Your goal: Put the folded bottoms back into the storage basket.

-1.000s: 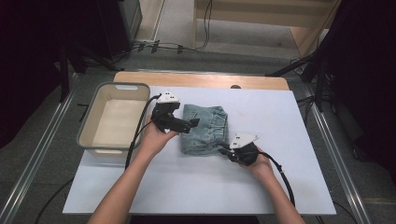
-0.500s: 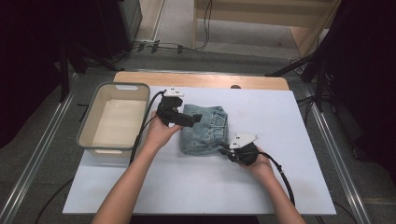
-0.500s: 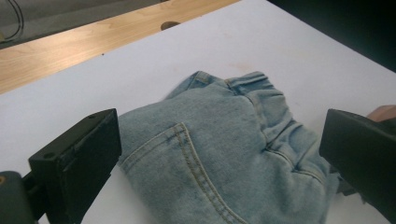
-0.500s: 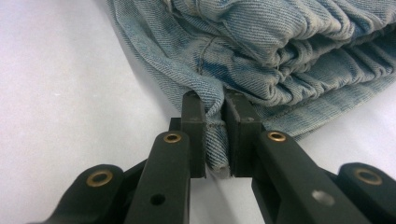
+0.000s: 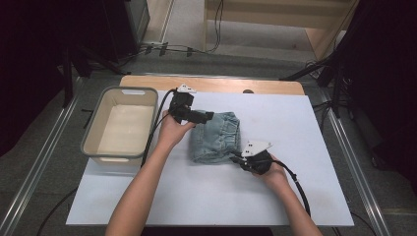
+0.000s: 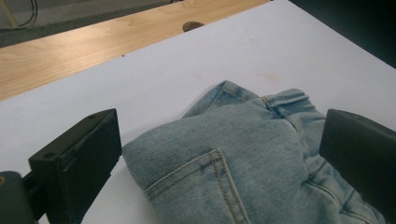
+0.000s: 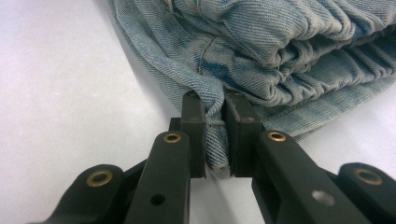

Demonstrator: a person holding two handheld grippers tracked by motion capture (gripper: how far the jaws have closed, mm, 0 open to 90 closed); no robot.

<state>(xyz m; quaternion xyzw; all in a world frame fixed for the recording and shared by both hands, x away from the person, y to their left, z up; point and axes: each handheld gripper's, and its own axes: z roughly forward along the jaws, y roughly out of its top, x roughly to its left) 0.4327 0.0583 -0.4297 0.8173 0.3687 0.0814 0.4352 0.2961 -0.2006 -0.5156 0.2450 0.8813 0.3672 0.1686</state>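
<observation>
This looks like a lab or test rig rather than a home — a white-topped table [image 5: 314, 162] with a bare wooden edge [image 5: 221, 84] stands between metal floor rails [image 5: 361, 167]. Black curtains [image 5: 29, 59] hang at 9 and 3 o'clock, and loose cables [image 5: 167, 49] trail across the floor at 12 o'clock.

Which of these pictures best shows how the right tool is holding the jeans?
The right gripper view: the right tool pinches a fold of the jeans. The high view shows it small at their corner; the left gripper view shows the jeans' pocket.
</observation>
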